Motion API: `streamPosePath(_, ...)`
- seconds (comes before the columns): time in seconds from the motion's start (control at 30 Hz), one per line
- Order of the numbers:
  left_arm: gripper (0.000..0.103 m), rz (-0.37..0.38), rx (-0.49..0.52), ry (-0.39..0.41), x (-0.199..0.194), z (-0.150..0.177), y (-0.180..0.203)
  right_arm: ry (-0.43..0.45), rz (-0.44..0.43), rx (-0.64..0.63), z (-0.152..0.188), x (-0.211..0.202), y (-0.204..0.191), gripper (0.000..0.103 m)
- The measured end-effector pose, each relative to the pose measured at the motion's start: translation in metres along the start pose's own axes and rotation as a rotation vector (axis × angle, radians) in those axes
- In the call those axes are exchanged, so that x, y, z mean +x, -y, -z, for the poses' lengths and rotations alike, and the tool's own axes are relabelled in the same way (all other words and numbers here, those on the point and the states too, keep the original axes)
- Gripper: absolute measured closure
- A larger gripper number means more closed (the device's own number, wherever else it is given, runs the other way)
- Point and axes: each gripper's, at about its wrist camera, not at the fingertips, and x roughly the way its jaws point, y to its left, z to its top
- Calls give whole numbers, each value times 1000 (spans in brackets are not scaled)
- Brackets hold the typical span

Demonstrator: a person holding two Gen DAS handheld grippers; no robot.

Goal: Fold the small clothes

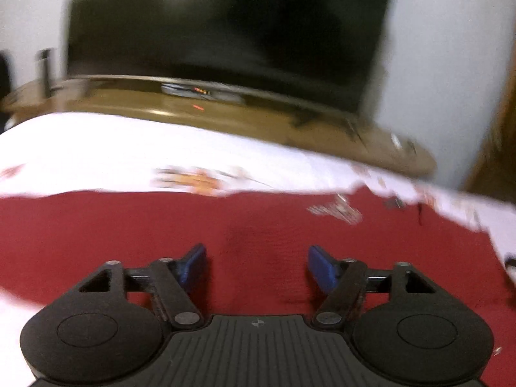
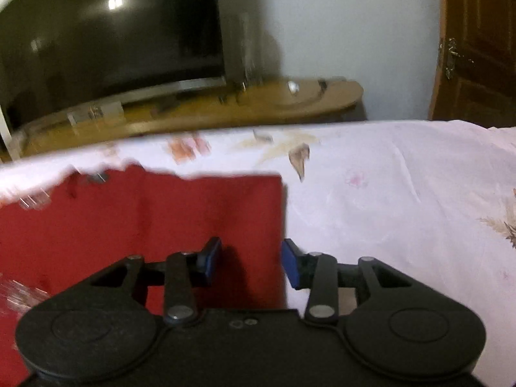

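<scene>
A red garment (image 1: 161,225) lies spread flat on a white floral bedsheet (image 1: 96,148). My left gripper (image 1: 256,266) is open, its blue pads apart just above the middle of the red cloth, holding nothing. In the right wrist view the red garment (image 2: 145,219) fills the left half, with its straight right edge running down the middle. My right gripper (image 2: 251,262) is open and straddles that edge, left pad over the red cloth, right pad over the bedsheet (image 2: 403,209). Both views are motion-blurred.
Beyond the bed stands a wooden TV bench (image 2: 225,109) with a large dark television (image 1: 225,32) and small items on it. A wooden door (image 2: 477,48) is at the far right, with a white wall (image 2: 338,25) between them.
</scene>
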Motion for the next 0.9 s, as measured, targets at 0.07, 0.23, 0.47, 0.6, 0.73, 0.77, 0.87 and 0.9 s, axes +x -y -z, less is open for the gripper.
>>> streamPosePath(0.07,29,-62,-93,48,-32,8,-44,39,0,-9,4,-22,-1,49)
streamPosePath(0.23,29,-256,-397,93,-87,25,-171,23,-26,-19,28,-56,-4,47)
streamPosePath(0.47,31,-216,-753,125,-95,33,-281,5,-9,94,42,-80,-14,47)
streamPosePath(0.6,33,-181,-780,132,-83,27,-300,14,-14,103,39,-86,-32,47)
streamPosePath(0.73,64,-181,-802,124,-67,23,-311,32,-25,111,31,-95,-46,47)
streamPosePath(0.77,75,-201,-808,109,-63,23,-315,37,-24,115,30,-97,-48,47)
streamPosePath(0.87,96,-203,-823,90,-54,24,-330,46,-18,117,27,-101,-51,47)
streamPosePath(0.9,96,-201,-810,86,-53,22,-330,46,-14,119,27,-102,-51,47)
